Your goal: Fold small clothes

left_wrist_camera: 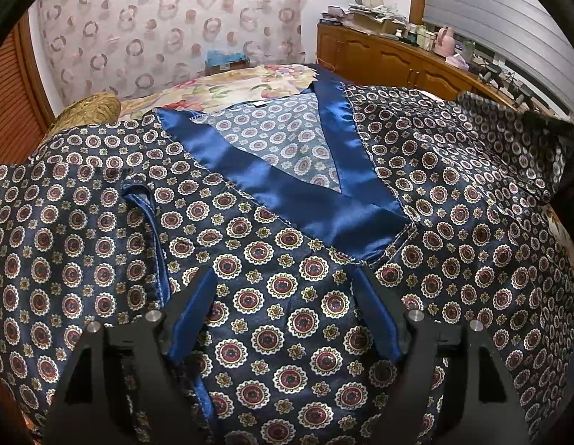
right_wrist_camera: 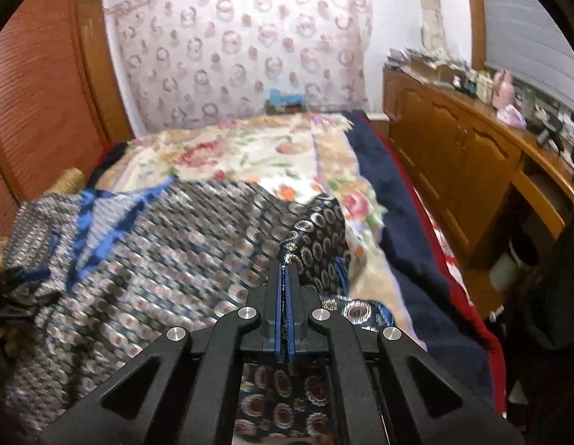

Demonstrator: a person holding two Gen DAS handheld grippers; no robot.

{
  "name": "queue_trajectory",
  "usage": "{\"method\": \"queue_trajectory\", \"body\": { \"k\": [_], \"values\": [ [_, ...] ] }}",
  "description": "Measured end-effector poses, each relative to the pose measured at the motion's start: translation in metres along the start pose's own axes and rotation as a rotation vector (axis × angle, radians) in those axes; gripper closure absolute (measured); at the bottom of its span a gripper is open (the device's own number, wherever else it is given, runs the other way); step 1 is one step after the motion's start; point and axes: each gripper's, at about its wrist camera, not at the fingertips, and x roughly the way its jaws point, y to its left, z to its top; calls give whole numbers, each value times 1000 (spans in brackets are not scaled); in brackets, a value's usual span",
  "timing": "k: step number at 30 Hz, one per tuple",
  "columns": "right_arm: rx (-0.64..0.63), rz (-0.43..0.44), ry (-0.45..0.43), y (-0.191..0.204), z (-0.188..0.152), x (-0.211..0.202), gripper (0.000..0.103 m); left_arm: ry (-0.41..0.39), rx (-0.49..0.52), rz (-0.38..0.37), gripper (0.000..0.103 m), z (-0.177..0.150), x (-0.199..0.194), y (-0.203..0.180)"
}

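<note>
A navy satin shirt with round medallion print and a plain blue V collar lies spread front-up on the bed. My left gripper is open, its fingers wide apart just above the shirt's chest below the collar. My right gripper is shut on a fold of the shirt at its right side and holds that part lifted off the bed. The rest of the shirt is blurred in the right wrist view. The right gripper also shows at the far right edge of the left wrist view.
A floral bedspread covers the bed, with a dark blue blanket along its right edge. A wooden cabinet with clutter on top runs along the right. A wooden shutter door stands at the left. A gold cushion lies beyond the shirt.
</note>
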Motion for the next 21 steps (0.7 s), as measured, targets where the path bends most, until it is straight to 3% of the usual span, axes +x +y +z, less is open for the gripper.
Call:
{"method": "queue_trajectory", "body": {
  "k": [6, 12, 17, 19, 21],
  "values": [
    [-59, 121, -18, 50, 13, 2, 103, -54, -38, -35, 26, 1, -18, 9],
    [-100, 230, 41, 99, 4, 26, 103, -131, -53, -32, 26, 7, -48, 17],
    [-150, 192, 37, 110, -1, 34, 79, -176, -58, -36, 26, 10, -67, 23],
    [-141, 172, 34, 105, 1, 35, 63, -186, -56, -37, 26, 12, -71, 23],
    [-137, 136, 35, 95, 1, 36, 59, -191, -58, -43, 26, 14, -74, 22]
  ]
}}
